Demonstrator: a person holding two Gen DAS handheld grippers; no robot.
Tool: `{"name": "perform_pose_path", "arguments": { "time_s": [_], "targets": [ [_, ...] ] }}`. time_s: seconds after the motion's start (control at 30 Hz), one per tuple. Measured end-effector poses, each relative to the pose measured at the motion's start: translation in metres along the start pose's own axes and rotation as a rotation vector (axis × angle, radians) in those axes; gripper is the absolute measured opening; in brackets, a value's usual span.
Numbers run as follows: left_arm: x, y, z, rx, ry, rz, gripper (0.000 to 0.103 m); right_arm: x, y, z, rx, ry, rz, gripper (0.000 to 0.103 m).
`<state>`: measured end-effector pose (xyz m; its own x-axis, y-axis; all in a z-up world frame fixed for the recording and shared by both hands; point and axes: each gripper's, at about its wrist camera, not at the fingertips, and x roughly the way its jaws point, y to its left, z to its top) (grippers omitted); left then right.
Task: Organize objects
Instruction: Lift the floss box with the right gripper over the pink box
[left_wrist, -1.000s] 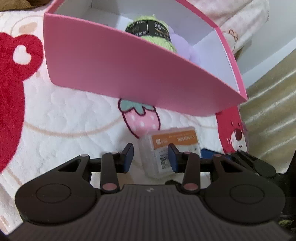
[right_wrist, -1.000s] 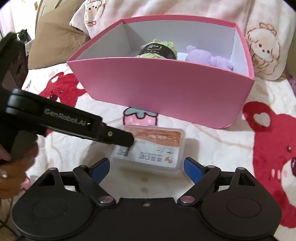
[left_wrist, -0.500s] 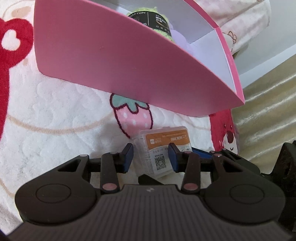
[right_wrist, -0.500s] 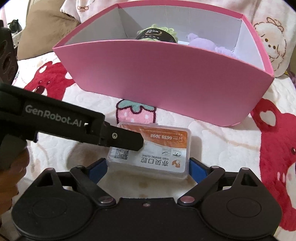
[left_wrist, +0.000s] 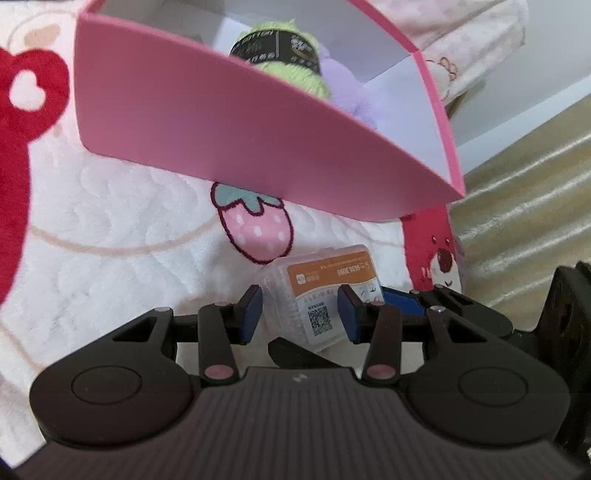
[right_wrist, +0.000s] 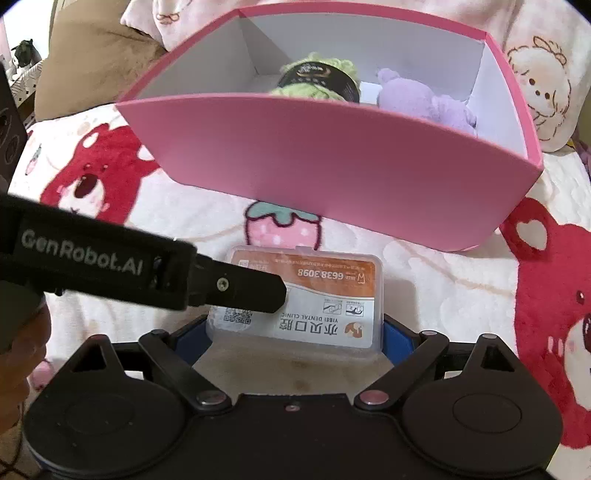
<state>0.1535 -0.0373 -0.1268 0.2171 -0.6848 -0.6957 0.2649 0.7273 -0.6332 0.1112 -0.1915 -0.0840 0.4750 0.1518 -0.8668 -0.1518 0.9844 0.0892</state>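
— What's in the pink box (right_wrist: 332, 166)?

— A green yarn skein (right_wrist: 314, 83) and a purple plush toy (right_wrist: 424, 99), side by side.

— And the clear plastic case (right_wrist: 306, 295)?

— On the blanket (right_wrist: 424, 266), just in front of the box. The right gripper (right_wrist: 295, 334) tilts down, its blue pads flanking the case's ends; contact is unclear. The left gripper (left_wrist: 300, 312) reaches in from the side, narrowly spread over one end, not pinching.
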Motion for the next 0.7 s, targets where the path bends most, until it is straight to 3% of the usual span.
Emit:
{"name": "perform_pose_path", "arguments": {
  "time_s": [0.13, 0.43, 0.7],
  "targets": [
    [-0.028, -0.01, 0.001, 0.029, -0.029, 0.03, 0.043, -0.014, 0.01, 0.007, 0.001, -0.012, 0.031, 0.096],
    [-0.103, -0.029, 0.015, 0.077, -0.163, 0.028, 0.042, -0.063, 0.039, 0.038, -0.062, -0.156, 0.077, 0.096],
    [-0.146, -0.058, 0.033, 0.097, -0.255, 0.057, 0.044, -0.101, 0.06, 0.068, -0.146, -0.231, 0.015, 0.096]
  ]
}}
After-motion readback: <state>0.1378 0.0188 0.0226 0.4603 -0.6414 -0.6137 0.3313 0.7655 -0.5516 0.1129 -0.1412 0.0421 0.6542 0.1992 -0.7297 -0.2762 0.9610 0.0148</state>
